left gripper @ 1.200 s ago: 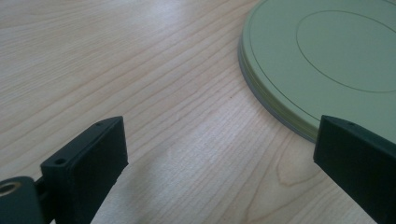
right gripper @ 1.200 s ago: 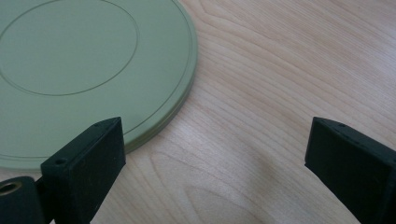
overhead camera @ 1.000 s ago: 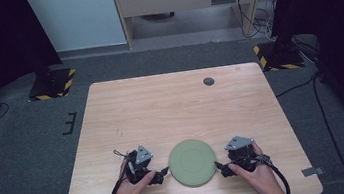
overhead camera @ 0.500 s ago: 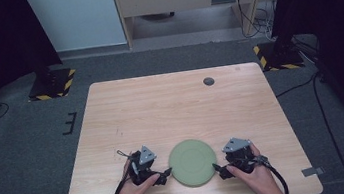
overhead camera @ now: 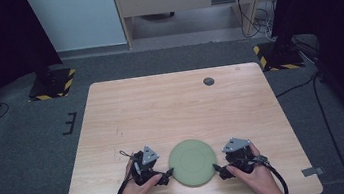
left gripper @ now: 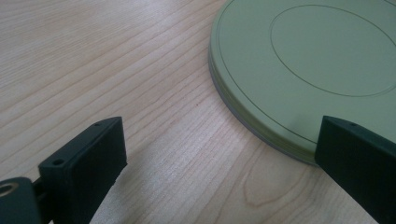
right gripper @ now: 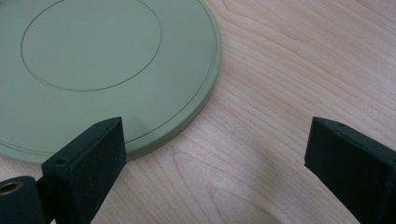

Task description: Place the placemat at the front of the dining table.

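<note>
A: High view first: where does the green plate (overhead camera: 192, 162) sit?

B: Flat on the worktop (overhead camera: 172, 112), close to the near edge, between the two hands. The left hand-held gripper (overhead camera: 169, 173) is just beside its left rim and the right hand-held gripper (overhead camera: 216, 168) just beside its right rim.

A: Has either one got hold of it?

B: No. In the left gripper view the jaws stand wide apart, with one jaw at the plate's (left gripper: 308, 65) rim and the other over bare wood. The right gripper view mirrors that: its jaws gape, one over the plate's (right gripper: 102, 60) edge, the other over the worktop (right gripper: 280, 70).

A: So how far along is it?

B: Early, I'd judge. Both approaches look finished, but nothing is gripped and the plate lies flat. Closing on the rim and lifting or moving it are all left. A small dark disc (overhead camera: 209, 81) near the far edge lies untouched.
</note>
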Tool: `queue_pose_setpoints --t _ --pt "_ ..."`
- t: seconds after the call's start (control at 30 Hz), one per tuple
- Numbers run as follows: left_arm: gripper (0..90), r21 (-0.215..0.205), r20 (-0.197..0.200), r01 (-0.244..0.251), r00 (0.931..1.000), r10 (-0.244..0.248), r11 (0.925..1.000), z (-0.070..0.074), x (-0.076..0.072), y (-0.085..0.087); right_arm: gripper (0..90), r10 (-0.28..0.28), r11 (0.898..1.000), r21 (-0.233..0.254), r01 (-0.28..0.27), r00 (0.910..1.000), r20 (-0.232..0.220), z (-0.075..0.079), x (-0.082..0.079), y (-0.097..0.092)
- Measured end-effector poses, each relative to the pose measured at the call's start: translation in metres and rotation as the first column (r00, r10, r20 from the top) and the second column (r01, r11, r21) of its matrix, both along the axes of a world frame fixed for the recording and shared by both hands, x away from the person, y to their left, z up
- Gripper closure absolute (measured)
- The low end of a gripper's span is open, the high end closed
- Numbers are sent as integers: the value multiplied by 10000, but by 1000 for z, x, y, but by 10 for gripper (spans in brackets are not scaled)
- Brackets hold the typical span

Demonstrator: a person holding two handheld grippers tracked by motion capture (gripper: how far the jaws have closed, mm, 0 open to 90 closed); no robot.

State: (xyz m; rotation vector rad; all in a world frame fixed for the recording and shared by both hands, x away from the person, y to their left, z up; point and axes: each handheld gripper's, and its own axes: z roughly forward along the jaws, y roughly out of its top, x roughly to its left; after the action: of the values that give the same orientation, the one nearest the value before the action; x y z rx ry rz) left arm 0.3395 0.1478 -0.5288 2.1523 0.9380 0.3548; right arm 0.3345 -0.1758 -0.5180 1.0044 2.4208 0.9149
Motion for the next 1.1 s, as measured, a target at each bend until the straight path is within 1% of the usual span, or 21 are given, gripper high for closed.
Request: queue_pose_setpoints --t 0.2,0.23,0.33,0.4,0.57,0.77,0.87,1.0,1.1 --pt "0 16 -44 -72 10000 72 10000 0 1 0 28 -79 9999 -67 80 10000 54 0 1 1" --pt "0 18 -52 -94 9999 94 10000 0 1 -1 28 -36 9998 -169 38 9999 117 0 1 1" --pt "0 115 27 -169 9999 169 9998 1 0 -2 27 -74 9996 -270 78 9998 162 1 0 2" --pt "0 205 119 -209 9997 206 9996 1 0 -3 28 -130 9996 -263 135 9998 175 1 0 3" --pt "0 224 133 -258 9996 255 9994 1 1 -4 26 -226 9994 -253 230 9996 176 1 1 3" --pt "0 316 279 -404 9988 396 9987 2 1 -5 18 -394 9989 -246 399 9990 209 0 3 2" --pt "0 370 332 -393 9987 380 9985 2 2 -6 16 -495 9985 -221 500 9986 202 0 4 2" --pt "0 401 367 -442 9984 427 9982 2 3 -6 13 -602 9979 -220 609 9977 322 -1 5 3" --pt "1 525 499 -542 9974 516 9971 3 3 -8 12 -632 9977 -223 640 9973 373 -1 6 3"
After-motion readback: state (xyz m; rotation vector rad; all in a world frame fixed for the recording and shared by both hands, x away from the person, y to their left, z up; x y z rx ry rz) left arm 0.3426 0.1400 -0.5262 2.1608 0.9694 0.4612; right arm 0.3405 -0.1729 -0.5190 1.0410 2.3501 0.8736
